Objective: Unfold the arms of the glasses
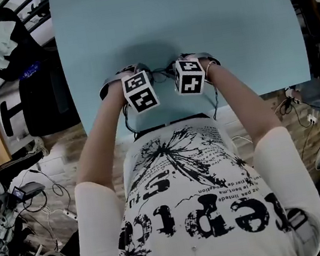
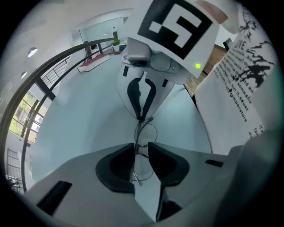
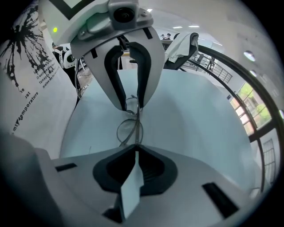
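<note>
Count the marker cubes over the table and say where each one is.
2. One marker cube tops the left gripper, left of centre over the table; the other tops the right gripper, close beside it on the right. None seems hidden.

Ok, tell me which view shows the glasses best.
The left gripper view: both wire-rimmed lenses of the glasses show, one between the left gripper's parted jaws, one beyond, where the right gripper pinches the frame. The right gripper view shows one lens clearly. In the head view the grippers hide them.
</note>
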`<action>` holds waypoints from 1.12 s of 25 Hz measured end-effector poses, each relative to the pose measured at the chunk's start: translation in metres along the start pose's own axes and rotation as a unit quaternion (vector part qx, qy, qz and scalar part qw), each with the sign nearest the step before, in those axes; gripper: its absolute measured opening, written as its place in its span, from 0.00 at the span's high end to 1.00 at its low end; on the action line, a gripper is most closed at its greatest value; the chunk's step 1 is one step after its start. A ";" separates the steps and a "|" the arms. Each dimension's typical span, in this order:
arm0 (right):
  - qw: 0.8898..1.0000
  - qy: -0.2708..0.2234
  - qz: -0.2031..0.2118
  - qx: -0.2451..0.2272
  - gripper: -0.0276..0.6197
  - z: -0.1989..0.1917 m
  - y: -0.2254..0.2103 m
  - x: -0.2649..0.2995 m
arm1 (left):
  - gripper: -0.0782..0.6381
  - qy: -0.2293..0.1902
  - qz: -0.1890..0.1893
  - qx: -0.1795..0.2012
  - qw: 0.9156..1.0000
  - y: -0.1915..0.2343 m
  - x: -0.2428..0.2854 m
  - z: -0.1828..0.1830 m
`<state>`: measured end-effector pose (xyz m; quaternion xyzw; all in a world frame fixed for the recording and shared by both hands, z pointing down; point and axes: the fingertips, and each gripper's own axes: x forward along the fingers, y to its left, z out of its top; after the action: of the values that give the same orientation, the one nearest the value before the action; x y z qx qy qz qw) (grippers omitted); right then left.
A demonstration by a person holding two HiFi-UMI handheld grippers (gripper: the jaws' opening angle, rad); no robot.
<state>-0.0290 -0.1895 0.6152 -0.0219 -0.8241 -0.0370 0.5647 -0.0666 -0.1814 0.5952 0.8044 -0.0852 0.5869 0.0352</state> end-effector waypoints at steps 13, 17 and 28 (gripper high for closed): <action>1.000 0.003 -0.007 0.016 0.91 -0.010 0.002 -0.005 | 0.83 -0.028 0.000 0.045 0.999 0.004 0.013 0.029; 1.000 0.007 -0.006 0.004 0.91 -0.010 0.002 -0.003 | 0.81 -0.012 -0.005 0.081 0.997 0.000 0.014 0.027; 1.000 0.011 0.007 -0.005 0.91 -0.012 0.006 -0.003 | 0.84 -0.003 -0.009 0.115 0.993 0.000 0.024 0.030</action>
<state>-0.0162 -0.1848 0.6170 -0.0306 -0.8175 -0.0375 0.5739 -0.0317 -0.1880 0.6085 0.8054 -0.0099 0.5903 -0.0525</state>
